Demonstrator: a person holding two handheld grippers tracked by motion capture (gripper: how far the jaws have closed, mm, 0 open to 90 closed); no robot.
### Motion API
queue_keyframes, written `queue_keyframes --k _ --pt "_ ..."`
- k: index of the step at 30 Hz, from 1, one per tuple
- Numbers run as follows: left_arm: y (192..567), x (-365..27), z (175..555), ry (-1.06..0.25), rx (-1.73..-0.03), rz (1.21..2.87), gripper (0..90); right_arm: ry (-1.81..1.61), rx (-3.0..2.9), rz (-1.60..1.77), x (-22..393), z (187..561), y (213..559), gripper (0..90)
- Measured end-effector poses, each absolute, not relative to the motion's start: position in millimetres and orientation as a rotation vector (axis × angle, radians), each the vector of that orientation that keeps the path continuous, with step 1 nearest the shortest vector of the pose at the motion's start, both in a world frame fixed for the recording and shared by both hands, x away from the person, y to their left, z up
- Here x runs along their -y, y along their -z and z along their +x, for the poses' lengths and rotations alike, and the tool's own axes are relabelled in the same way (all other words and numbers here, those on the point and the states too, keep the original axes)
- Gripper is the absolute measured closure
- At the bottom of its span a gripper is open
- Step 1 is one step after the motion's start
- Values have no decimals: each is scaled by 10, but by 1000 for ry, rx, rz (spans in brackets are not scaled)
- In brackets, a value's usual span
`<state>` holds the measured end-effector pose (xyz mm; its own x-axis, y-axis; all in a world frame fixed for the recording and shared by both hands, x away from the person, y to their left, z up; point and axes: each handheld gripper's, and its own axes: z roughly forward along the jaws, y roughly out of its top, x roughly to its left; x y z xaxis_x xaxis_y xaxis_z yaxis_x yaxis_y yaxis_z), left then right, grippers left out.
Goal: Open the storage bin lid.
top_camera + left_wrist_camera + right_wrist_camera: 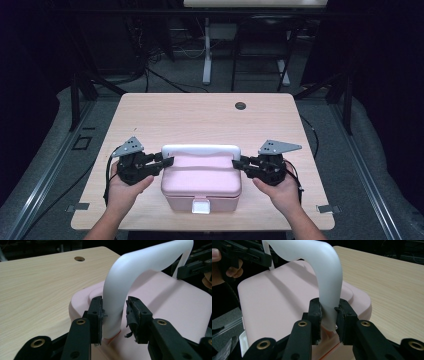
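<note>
At the near edge of the wooden table (150, 115), the person's left hand (122, 192) and right hand (282, 192) each hold a black gripper. Between them, close to the near edge, sits a pink lidded box (201, 182) with a white front latch (201, 206) facing the person. A white carry handle (201, 151) stands upright over the lid, arching from one end of the box to the other.

The left gripper (165, 162) reaches in from the left to the handle's left leg. In the left gripper view its jaws straddle that leg (112, 315) near its base: the left pad (98, 317) touches the plastic, while the worn right pad (132, 317) stands just off it, so the jaws are not fully clamped.

The right gripper (239, 164) comes in from the opposite side. In the right gripper view its jaws are closed on the handle's right leg (329, 312), both pads pressed against it just above the lid.

Farther off, a round cable hole (240, 105) sits near the table's far edge
</note>
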<state>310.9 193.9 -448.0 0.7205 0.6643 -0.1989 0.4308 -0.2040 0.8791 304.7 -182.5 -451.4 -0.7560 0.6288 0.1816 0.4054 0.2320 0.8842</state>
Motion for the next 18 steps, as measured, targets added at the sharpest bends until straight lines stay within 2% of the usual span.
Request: queue_keyframes --k 8,18 --pt "4417 -1967 3063 -293 -852 1831 572 -1555 -2287 991 1840 3050 4502 751" --pt "4319 -2090 2973 -308 -840 1821 572 -1566 -2274 993 1846 3067 4446 752"
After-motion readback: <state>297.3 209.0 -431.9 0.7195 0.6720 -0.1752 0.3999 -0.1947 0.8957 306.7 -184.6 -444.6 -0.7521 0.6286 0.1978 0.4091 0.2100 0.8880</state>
